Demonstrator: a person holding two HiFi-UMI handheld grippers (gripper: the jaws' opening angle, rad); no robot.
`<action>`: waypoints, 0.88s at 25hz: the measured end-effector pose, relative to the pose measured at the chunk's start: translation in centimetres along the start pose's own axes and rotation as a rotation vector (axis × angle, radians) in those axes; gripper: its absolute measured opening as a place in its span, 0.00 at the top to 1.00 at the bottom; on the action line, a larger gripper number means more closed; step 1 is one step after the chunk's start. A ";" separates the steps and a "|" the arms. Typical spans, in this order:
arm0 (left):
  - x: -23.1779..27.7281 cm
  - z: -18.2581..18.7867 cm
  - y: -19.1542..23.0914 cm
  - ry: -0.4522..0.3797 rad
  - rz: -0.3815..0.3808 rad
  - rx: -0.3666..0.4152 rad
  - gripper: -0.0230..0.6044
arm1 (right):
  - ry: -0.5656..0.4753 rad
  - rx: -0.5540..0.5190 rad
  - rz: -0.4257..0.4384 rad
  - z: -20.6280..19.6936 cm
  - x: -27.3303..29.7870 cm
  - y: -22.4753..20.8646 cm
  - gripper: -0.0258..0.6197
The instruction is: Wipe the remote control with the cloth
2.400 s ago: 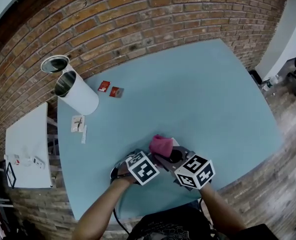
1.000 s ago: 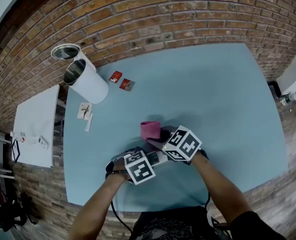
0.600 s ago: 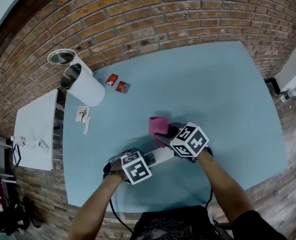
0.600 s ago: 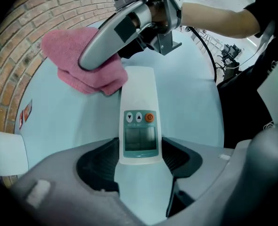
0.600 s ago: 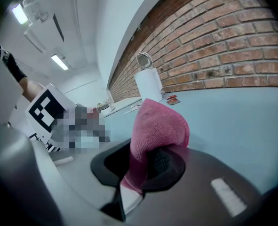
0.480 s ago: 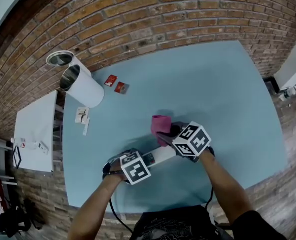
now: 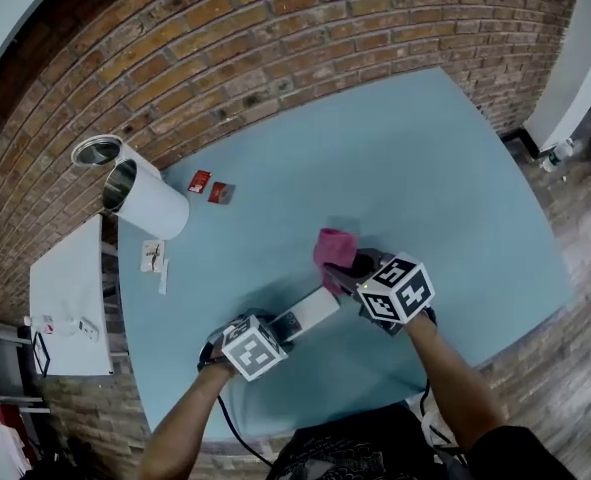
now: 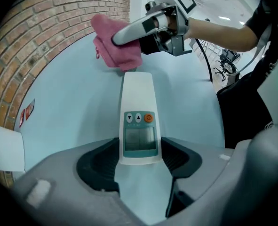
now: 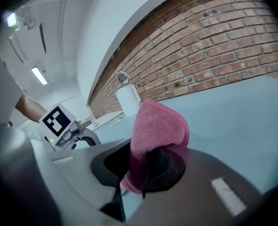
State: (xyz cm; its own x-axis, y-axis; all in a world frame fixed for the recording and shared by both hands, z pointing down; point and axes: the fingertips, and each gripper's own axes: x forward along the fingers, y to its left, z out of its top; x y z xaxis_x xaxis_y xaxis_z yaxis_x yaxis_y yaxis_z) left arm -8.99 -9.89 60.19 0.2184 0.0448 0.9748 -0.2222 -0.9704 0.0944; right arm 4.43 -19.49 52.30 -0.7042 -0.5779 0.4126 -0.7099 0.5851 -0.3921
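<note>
Only left gripper view reveals remote control [image 8: 138, 126] with 3 buttons [image 8: 139, 118].

White remote control [image 8: 138, 121] gripped between the jaws, right gripper [image 8: 123, 40] holding pink cloth [image 8: 114, 51] at its far end

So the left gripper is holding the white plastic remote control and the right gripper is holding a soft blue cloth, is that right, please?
Nearly: the soft cloth in the right gripper is pink, not blue, as the right gripper view shows. The left gripper does hold the white plastic remote control.
</note>
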 end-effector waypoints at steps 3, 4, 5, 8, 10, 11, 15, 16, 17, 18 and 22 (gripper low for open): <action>-0.3 0.4 -0.2 -0.027 -0.047 -0.081 0.53 | -0.066 0.042 -0.044 -0.5 -2.0 0.5 0.86; -0.5 0.5 -0.4 -0.041 -0.082 -0.130 0.53 | -0.089 0.059 -0.062 -0.7 -2.7 0.5 0.86; -0.6 0.6 -0.7 -0.063 -0.130 -0.189 0.53 | -0.111 0.078 -0.083 -0.9 -3.3 0.6 0.86; -1.0 1.2 -2.5 -0.160 -0.345 -0.407 0.53 | -0.173 0.133 -0.153 -1.4 -5.0 0.3 0.86; -1.7 2.0 -4.1 -0.238 -0.508 -0.551 0.53 | -0.204 0.162 -0.192 -1.8 -5.8 0.1 0.86; -2.1 2.6 -4.9 -0.287 -0.603 -0.630 0.53 | -0.213 0.173 -0.210 -2.1 -6.1 0.0 0.86; -5.0 5.5 -6.6 -0.539 -1.034 -0.972 0.53 | -0.228 0.192 -0.263 -2.9 -6.7 -0.4 0.86; -5.3 5.7 -6.4 -0.581 -1.081 -1.009 0.54 | -0.231 0.190 -0.271 -2.9 -6.7 -0.4 0.86; -5.4 5.6 -6.3 -0.609 -1.106 -1.032 0.54 | -0.235 0.189 -0.278 -2.9 -6.7 -0.4 0.86; -5.4 5.5 -6.2 -0.628 -1.120 -1.051 0.54 | -0.237 0.191 -0.286 -3.0 -6.7 -0.4 0.86; -5.2 5.6 -6.2 -0.695 -1.164 -1.118 0.54 | -0.239 0.190 -0.317 -3.5 -6.8 -0.5 0.86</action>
State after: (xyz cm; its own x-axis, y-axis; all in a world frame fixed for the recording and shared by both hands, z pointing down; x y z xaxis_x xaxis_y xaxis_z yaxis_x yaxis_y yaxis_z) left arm -3.46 -5.43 53.40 0.9866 0.1448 0.0748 -0.0922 0.1175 0.9888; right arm 9.65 -13.87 52.60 -0.4187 -0.8406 0.3436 -0.8657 0.2552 -0.4306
